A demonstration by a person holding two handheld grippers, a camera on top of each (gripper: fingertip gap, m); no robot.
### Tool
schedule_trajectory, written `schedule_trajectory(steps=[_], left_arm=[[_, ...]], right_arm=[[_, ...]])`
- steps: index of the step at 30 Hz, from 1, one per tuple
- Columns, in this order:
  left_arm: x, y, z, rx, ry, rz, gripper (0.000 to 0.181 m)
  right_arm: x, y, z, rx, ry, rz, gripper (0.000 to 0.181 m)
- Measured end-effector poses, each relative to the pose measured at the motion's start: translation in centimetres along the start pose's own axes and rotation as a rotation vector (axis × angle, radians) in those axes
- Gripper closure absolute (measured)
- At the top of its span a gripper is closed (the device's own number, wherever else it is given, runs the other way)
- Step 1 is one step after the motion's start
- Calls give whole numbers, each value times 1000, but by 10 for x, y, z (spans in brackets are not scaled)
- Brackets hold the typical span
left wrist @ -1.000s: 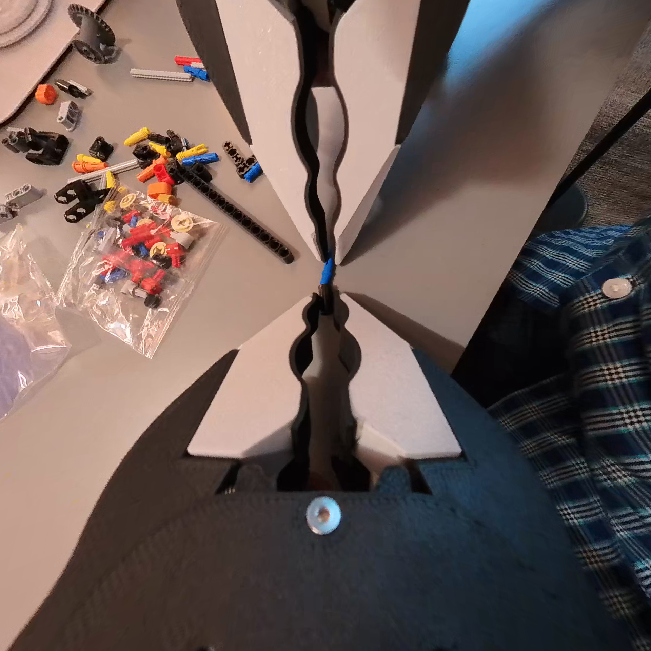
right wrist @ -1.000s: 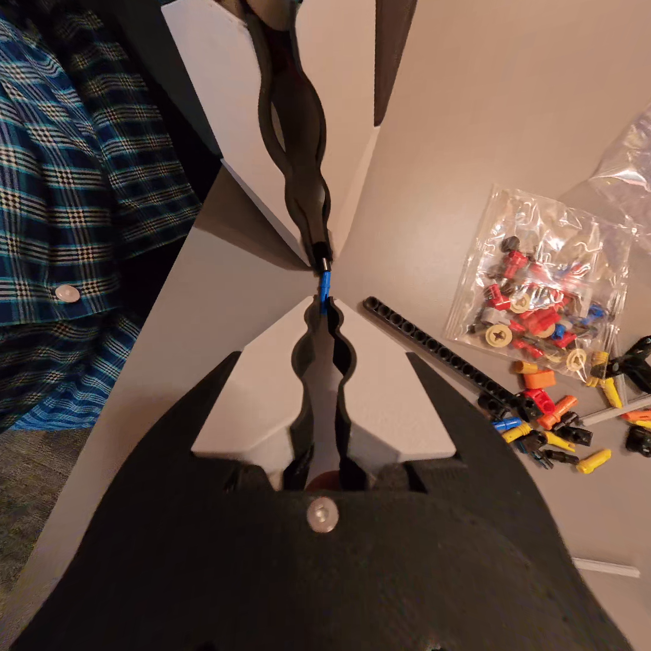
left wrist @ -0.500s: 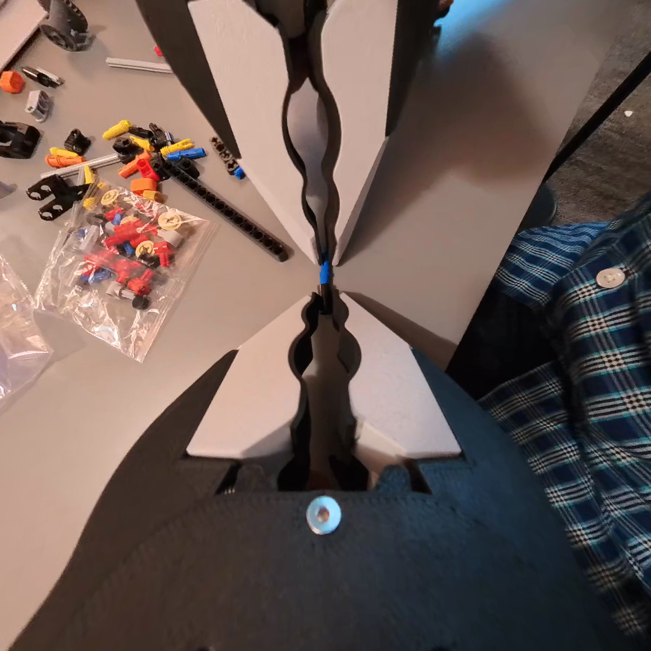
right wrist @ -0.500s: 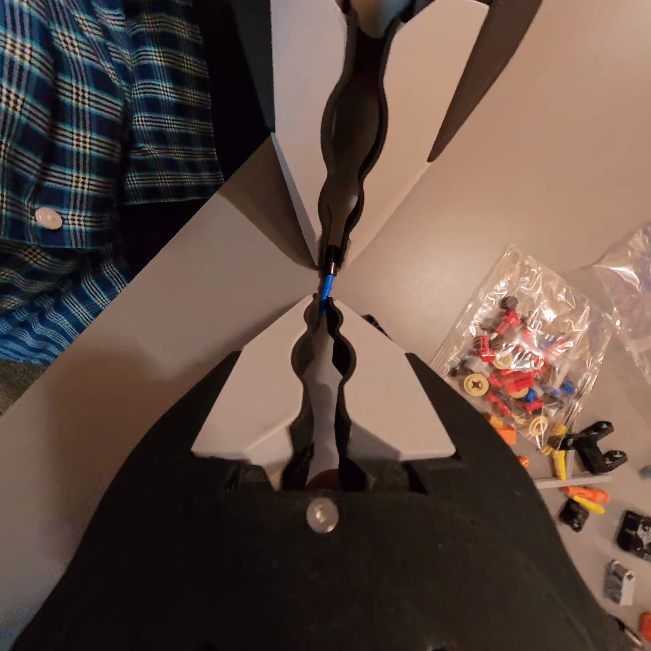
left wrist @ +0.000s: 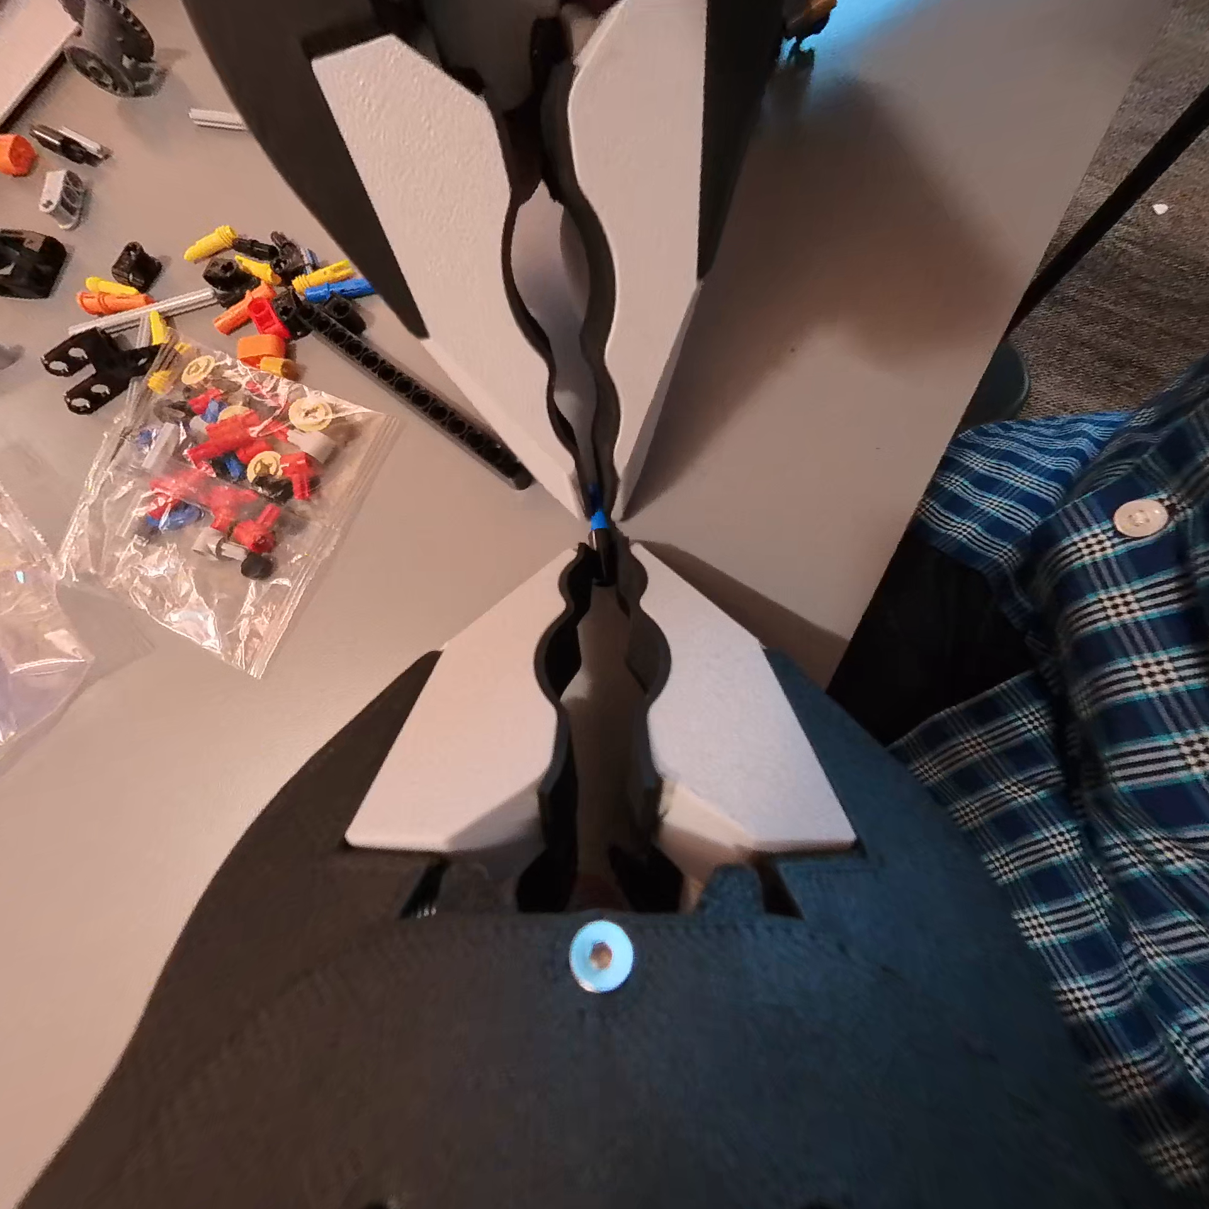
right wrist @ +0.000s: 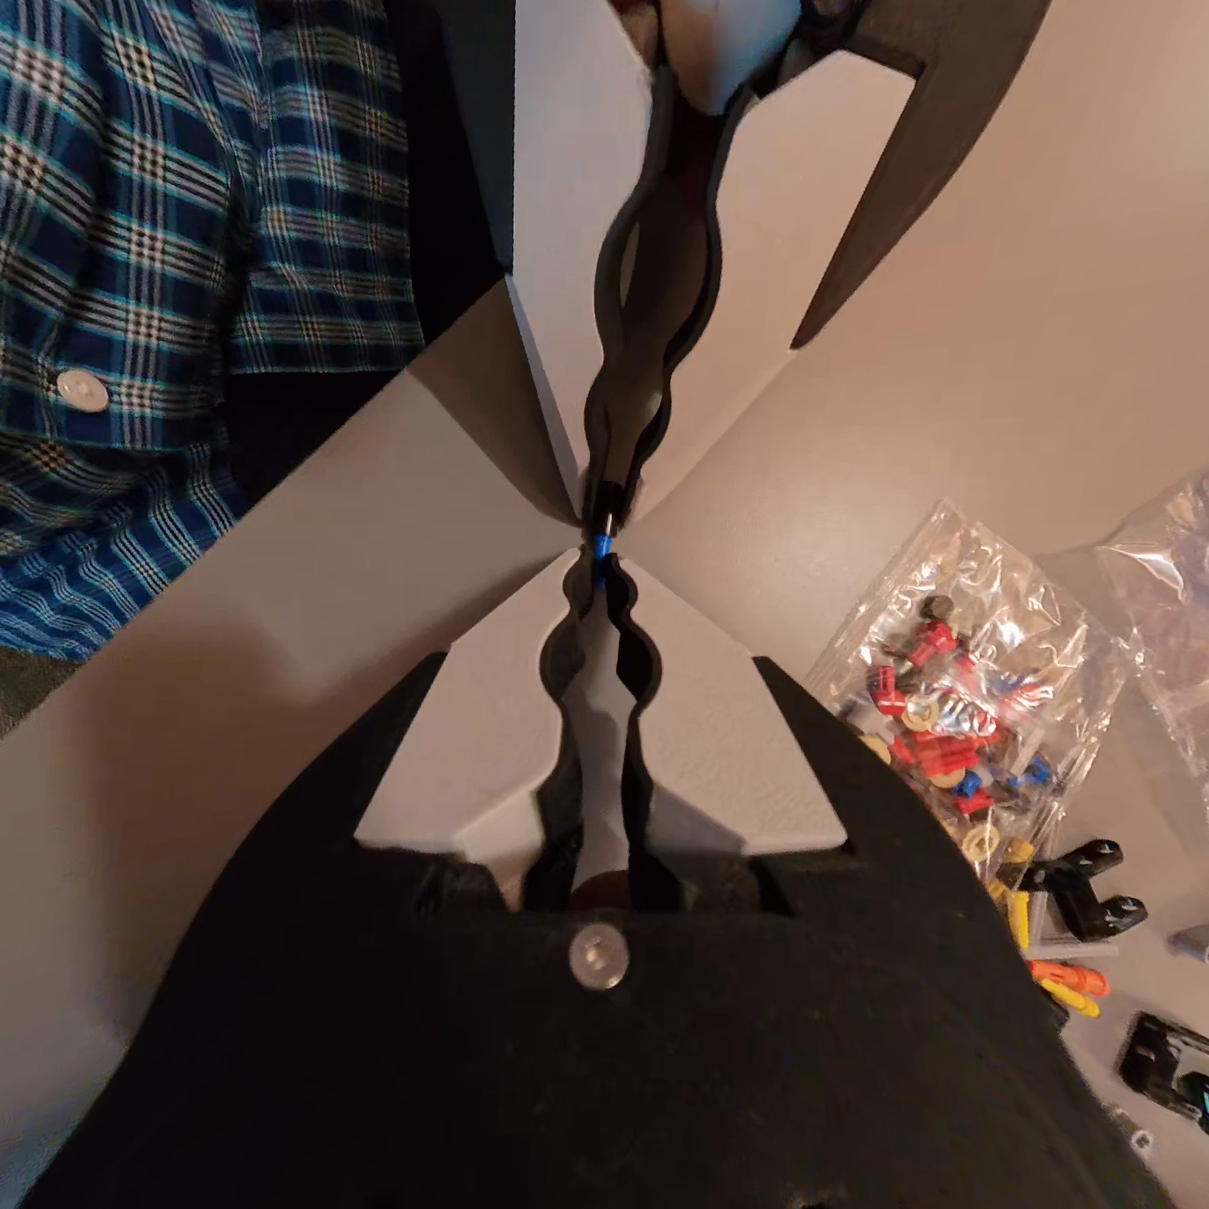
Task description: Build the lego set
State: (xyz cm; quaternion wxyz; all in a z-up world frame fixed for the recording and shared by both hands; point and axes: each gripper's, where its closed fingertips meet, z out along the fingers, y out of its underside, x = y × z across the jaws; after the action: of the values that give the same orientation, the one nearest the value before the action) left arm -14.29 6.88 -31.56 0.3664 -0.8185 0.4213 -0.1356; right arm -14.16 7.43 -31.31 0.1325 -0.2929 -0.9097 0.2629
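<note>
My left gripper [left wrist: 602, 566] is shut on a small black connector [left wrist: 600, 553] at its tips. My right gripper [right wrist: 598, 576] is shut on a blue pin [right wrist: 604, 544]. The two grippers meet tip to tip above the grey table, near its edge. The blue pin [left wrist: 596, 521] sits end to end with the black connector [right wrist: 610, 497]; only a short blue stub shows between the tips. The joint itself is hidden by the pads. The right gripper [left wrist: 596, 500] enters the left wrist view from above, and the left gripper [right wrist: 608, 487] enters the right wrist view from above.
A clear bag of red, blue and tan pieces [left wrist: 222, 484] lies left of the grippers, also in the right wrist view [right wrist: 948, 706]. A long black beam [left wrist: 419, 399], loose coloured pins [left wrist: 262, 288] and a black wheel [left wrist: 111, 52] lie beyond. A person's plaid shirt [left wrist: 1079, 654] is past the table edge. My two grippers' fingertips are within a few centimetres of each other. Between my right fingertips and the black wheel [left wrist: 111, 52] there is roughly 25 cm.
The two grippers have closed in on each other, and less of the blue pin shows between the tips. Both have swung, so the table parts have shifted in view.
</note>
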Motion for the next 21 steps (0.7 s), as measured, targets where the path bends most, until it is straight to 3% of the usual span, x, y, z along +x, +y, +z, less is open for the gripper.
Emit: schedule_trajectory(steps=[1,9,12,21], left_arm=[[0,0,0,-1,1,-2,175],[1,-8,6,2,-46,0,175],[4,-14,13,-2,-40,44,175],[6,-40,37,7,-34,104,172]], right_arm=[[0,-2,1,5,4,0,180],[-4,4,-5,-20,78,87,181],[-8,15,-12,-47,142,130,174],[-23,46,-33,-92,220,200,181]])
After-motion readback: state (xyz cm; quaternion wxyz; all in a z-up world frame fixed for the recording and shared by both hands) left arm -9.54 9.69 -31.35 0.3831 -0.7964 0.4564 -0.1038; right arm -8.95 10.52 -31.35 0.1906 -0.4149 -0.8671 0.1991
